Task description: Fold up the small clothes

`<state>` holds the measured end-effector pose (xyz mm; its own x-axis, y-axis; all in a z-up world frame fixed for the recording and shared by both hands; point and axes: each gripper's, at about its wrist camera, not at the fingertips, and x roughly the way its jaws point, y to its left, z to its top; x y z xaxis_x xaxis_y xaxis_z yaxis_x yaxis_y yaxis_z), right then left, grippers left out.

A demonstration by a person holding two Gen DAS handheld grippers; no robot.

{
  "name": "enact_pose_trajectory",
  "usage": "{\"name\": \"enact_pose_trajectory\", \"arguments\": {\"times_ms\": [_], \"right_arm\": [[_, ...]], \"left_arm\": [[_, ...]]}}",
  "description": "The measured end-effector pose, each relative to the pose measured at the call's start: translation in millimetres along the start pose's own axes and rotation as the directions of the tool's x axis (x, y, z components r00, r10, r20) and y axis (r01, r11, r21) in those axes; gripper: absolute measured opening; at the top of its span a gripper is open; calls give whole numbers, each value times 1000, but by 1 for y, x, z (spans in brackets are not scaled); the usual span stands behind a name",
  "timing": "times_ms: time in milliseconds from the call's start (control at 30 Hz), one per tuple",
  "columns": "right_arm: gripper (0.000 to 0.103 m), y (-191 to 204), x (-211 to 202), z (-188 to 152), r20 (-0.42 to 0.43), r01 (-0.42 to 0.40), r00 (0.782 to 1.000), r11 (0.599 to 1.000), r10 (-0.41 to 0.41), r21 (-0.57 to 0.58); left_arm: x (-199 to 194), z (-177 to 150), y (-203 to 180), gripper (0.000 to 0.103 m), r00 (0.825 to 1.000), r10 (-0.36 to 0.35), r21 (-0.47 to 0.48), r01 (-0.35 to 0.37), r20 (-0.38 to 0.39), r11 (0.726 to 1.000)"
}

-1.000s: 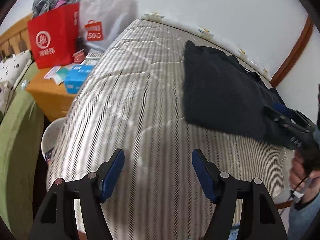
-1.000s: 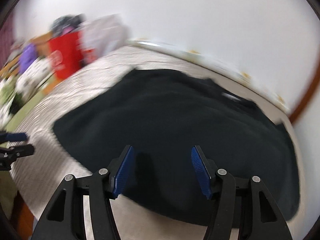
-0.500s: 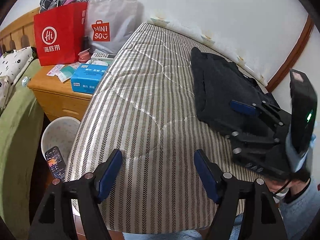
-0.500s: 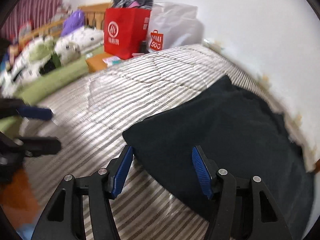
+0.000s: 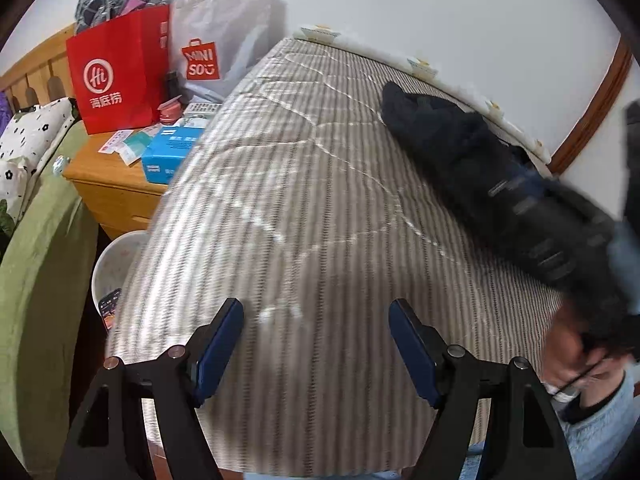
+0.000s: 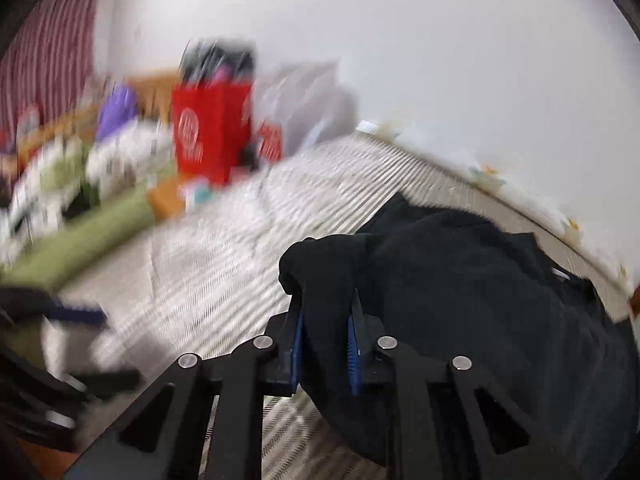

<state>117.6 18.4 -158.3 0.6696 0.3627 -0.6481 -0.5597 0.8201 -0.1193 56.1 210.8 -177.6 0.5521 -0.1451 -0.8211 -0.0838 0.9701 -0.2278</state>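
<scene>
A black garment (image 5: 448, 140) lies on the right side of a striped mattress (image 5: 304, 200), near the wall. My left gripper (image 5: 316, 344) is open and empty, over the mattress's near edge, well left of the garment. My right gripper (image 6: 325, 332) is shut on a bunched corner of the black garment (image 6: 460, 300) and lifts it off the mattress (image 6: 224, 256). It shows blurred in the left wrist view (image 5: 536, 220), at the garment's near end. The right wrist view is motion-blurred.
A wooden bedside table (image 5: 108, 176) at the left holds a red paper bag (image 5: 120, 68), a white shopping bag (image 5: 224, 40) and a blue box (image 5: 168, 152). A white bin (image 5: 116, 264) stands below it. A green sofa edge (image 5: 36, 264) runs along the left.
My right gripper has closed on the garment's near corner and raised it; it was open above the garment before. My left gripper has stayed open over the mattress edge.
</scene>
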Motion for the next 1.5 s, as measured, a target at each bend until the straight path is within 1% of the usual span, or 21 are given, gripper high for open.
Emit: {"name": "enact_pose_trajectory", "arguments": {"times_ms": [167,267,333,400,467,600,667,700,767,833,900,933,967,1033,1133,1233,1300,1333,1367,1400,1500], "right_arm": [[13,-75,-67,4,150,45,986,982,-73,184],[13,-133,-107,-11,195,74,971,952,-136,297],[13,-178,-131,-32,199,66,967,911,-159,407],[13,-211,-146,-53,191,76,963,874,-188,479],[13,-240,-160,-79,175,115,954,837,-243,535],[13,-288,-170,-135,81,180,951,746,-299,641],[13,-305,-164,-161,24,191,959,708,-282,680],[14,-313,-161,-176,10,173,967,688,-254,705],[22,-318,-156,-188,1,146,977,676,-213,722],[32,-317,-160,-196,3,143,977,670,-212,729],[43,-315,-166,-197,25,131,976,678,-216,724],[53,-313,-168,-194,34,119,978,684,-206,720],[58,-313,-167,-193,40,108,980,688,-196,717],[62,-315,-160,-190,42,94,983,686,-178,721],[62,-327,-144,-188,41,75,986,655,-160,752],[61,-337,-120,-185,38,66,987,619,-153,783],[52,-343,-110,-180,42,59,987,597,-154,800],[43,-345,-106,-177,36,66,987,588,-160,806],[30,-348,-102,-171,27,81,984,583,-173,808],[23,-350,-101,-166,21,95,982,588,-186,804],[16,-355,-118,-152,71,89,974,653,-214,752]], "left_arm": [[6,5,-43,73,999,-34,52,33,4,998],[10,15,-79,73,996,-85,92,82,22,992],[13,20,-106,73,991,-123,126,117,43,985],[16,23,-127,73,985,-165,150,156,51,976],[22,25,-149,73,975,-219,174,208,45,962],[32,20,-187,73,954,-299,224,288,17,931],[37,13,-199,73,943,-334,252,324,-4,912],[39,10,-206,73,936,-351,269,342,-17,900],[41,3,-217,73,930,-366,299,359,-32,884],[41,-3,-224,74,924,-378,323,372,-46,870],[42,-7,-225,76,919,-389,340,384,-54,859],[42,-9,-227,77,918,-392,351,385,-54,853],[42,-11,-231,78,919,-390,364,382,-53,850],[46,-14,-239,78,927,-369,384,363,-61,849],[54,-20,-257,78,936,-345,405,343,-71,848],[64,-19,-273,78,951,-305,439,297,-53,848],[71,-15,-281,78,956,-290,439,277,-38,855],[74,-15,-284,78,960,-280,433,264,-28,862],[77,-13,-287,78,962,-272,430,256,-25,866],[80,-11,-290,78,964,-265,428,249,-24,869],[83,-8,-298,78,968,-248,428,233,-20,873]]}}
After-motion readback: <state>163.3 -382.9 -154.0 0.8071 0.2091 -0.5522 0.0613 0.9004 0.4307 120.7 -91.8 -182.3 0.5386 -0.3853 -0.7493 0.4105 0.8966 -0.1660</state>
